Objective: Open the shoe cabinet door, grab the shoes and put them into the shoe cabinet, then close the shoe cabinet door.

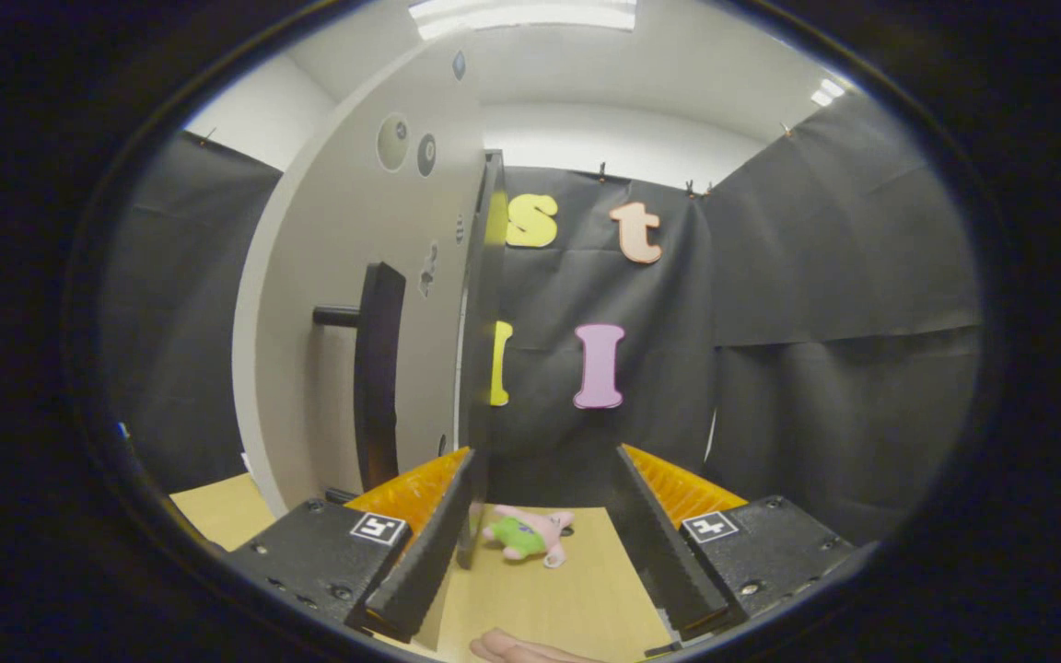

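**Tool open beside the swung-out cabinet door**

The black cloth wall [825, 304] of the booth is the largest thing in sight, hanging behind everything and folding round on both sides.

Next in size is the pale grey, flat-panelled shoe cabinet door [346, 304], which stands open and is seen at a steep angle, so that its broad face runs away from the camera to the left of the fingers. Its dark front edge [484, 350] rises almost straight up from just inside the left finger. A long black bar handle [378, 378] stands upright on the door's face, held off it by a short black post. A few small round marks sit high on the panel; what they are cannot be told.

Below lies the light tan wooden surface [549, 599], showing between the fingers and again at the far left past the door.

The tool [549, 479] is open: its two fingers stand well apart with nothing pressed between them. The left finger lies just beside the door's edge; whether it touches cannot be told.

A small pink and green plush toy [530, 536] lies on the surface between the fingers, just right of the door's foot.

Fingertips of a person's hand [517, 649] rest on the near surface.
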The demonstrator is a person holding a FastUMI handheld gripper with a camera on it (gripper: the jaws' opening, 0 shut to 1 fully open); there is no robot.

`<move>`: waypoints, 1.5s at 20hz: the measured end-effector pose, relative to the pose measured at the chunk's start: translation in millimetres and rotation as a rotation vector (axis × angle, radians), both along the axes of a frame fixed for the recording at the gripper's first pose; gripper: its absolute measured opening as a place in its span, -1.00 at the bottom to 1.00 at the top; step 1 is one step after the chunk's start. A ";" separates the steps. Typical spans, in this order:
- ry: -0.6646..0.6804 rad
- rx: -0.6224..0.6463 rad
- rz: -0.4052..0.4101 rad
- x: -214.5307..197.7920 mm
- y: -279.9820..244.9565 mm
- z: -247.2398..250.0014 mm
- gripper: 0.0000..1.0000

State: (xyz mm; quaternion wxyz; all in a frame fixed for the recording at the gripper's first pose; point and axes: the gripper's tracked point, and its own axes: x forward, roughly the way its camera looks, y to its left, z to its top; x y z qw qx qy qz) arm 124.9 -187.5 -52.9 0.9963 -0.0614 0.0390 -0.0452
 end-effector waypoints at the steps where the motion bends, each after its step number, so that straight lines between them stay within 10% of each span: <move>1: 0.004 0.006 -0.003 1.6 3.3 -2.5 0.88; 18: 0.043 -0.019 0.052 0.4 90.8 -18.0 0.82; 30: 0.137 0.022 0.238 10.1 200.7 -48.4 0.83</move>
